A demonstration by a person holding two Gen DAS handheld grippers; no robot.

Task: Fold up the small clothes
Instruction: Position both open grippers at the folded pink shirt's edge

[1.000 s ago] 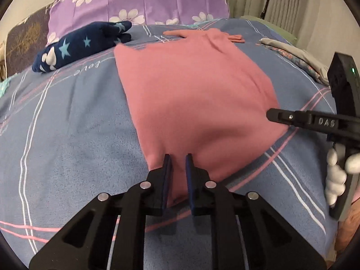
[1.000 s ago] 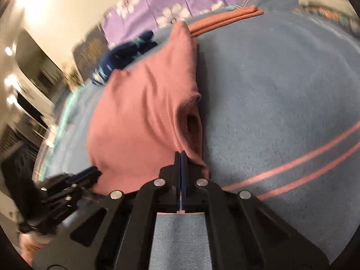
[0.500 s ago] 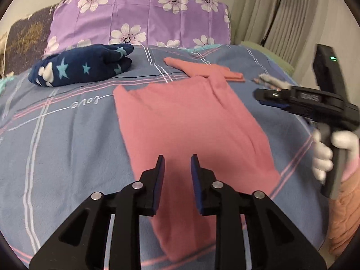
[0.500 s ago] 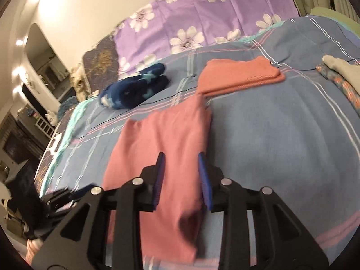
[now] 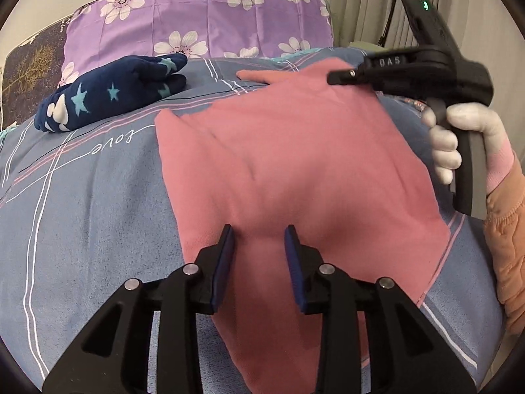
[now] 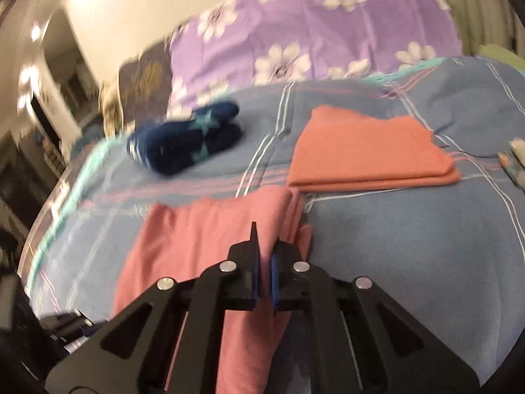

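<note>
Judging from how things lie, I put this fold at roughly its middle. The pink garment (image 5: 295, 164) lies spread on the blue plaid bedspread (image 5: 82, 213), already doubled into a long panel with layered edges along its right side, but not yet brought down to a compact bundle. My left hand-held gripper (image 5: 259, 239) hovers over the garment's near end with its fingers spread and nothing between them. My right hand-held gripper (image 6: 264, 256) sits over the garment's right edge with its jaws nearly together; the wrist view is blurred, and pink cloth seems to run up between the pads, but I cannot tell whether it is truly pinched.

Further up the bed, a folded orange cloth (image 6: 370, 151) lies flat and a rolled navy star-print garment (image 5: 111, 98) rests near the purple floral pillow (image 5: 197, 23); I take both for finished pieces. Another patterned item shows at the far right edge, too small to name. What remains, I reckon, is at least one more crosswise fold of the pink piece.
</note>
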